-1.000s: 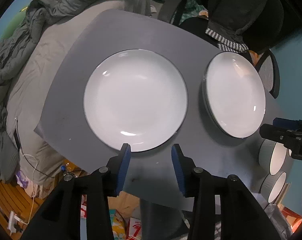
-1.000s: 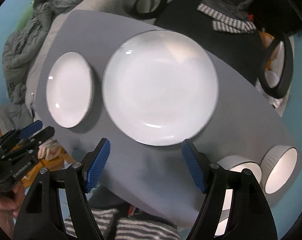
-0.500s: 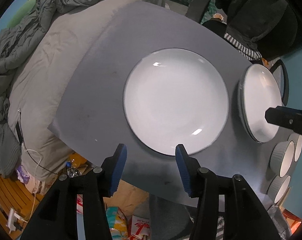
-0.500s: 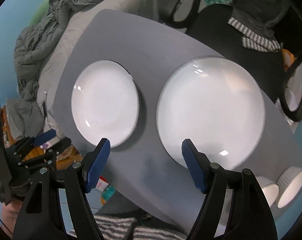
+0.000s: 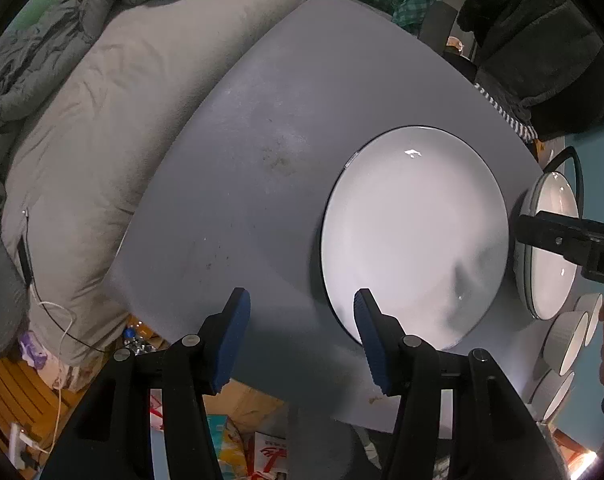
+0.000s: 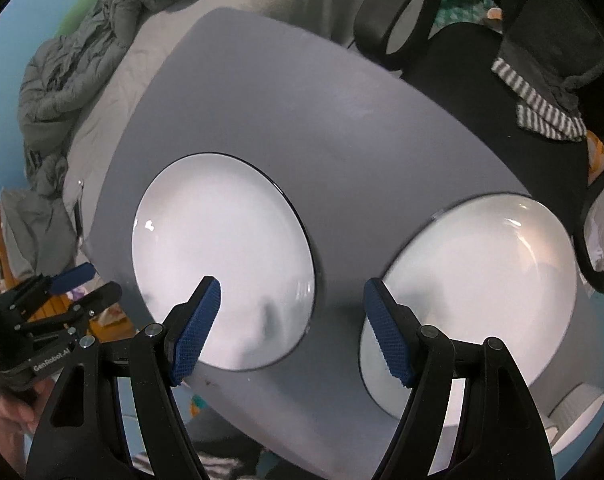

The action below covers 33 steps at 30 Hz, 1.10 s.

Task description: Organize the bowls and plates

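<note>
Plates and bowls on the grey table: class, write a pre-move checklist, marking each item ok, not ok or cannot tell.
1. Left gripper empty, jaws just been opening: ok.
2. Right gripper open and empty: ok.
3. Left plate flat on the grey table: ok.
4. Right plate apart from left plate: ok.
5. Bowls already stacked: not ok.
6. Plates chipped or cracked: cannot tell.
</note>
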{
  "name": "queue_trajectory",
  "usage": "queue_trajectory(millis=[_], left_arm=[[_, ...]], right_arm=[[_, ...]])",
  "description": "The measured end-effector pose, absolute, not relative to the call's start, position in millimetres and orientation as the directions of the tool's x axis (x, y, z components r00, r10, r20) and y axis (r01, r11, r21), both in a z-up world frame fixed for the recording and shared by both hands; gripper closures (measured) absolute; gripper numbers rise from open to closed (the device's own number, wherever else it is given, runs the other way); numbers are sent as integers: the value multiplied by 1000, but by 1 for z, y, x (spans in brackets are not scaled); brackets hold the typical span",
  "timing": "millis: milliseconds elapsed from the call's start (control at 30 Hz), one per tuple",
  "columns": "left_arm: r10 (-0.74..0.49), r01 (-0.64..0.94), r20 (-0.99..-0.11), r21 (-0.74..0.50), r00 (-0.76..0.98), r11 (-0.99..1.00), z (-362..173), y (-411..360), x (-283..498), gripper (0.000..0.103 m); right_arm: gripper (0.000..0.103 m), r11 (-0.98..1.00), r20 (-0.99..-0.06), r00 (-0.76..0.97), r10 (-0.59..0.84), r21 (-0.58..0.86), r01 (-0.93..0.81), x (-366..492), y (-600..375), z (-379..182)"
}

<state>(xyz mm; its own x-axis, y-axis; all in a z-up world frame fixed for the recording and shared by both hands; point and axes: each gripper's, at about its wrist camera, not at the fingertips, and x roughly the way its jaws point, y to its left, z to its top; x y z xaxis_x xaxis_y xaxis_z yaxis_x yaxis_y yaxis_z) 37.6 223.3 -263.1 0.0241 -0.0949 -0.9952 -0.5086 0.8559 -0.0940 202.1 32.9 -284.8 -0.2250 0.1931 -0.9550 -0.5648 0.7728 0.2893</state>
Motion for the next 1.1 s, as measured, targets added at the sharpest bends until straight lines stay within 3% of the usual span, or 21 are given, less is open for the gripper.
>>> queue_trajectory(millis=[700,933,1033,1100], left_arm=[[-182,-494,-983,-168,21,853,-300,243,51,48],[-221,-499,-975,-202,21,843,-305,244,47,49],[-210,-492,-978,-185,4,851,-309,244,46,62],[-223,-489,-975,-195,3,850,-311,243,47,65]], right_arm=[[32,784,-948,-283,144,284,-552,199,52,-320],[55,776,-939,-322,119,290,-559,190,51,-330],[58,776,-941,-320,112,283,-563,188,52,-331],[60,781,-942,-316,110,279,-559,189,51,-331]])
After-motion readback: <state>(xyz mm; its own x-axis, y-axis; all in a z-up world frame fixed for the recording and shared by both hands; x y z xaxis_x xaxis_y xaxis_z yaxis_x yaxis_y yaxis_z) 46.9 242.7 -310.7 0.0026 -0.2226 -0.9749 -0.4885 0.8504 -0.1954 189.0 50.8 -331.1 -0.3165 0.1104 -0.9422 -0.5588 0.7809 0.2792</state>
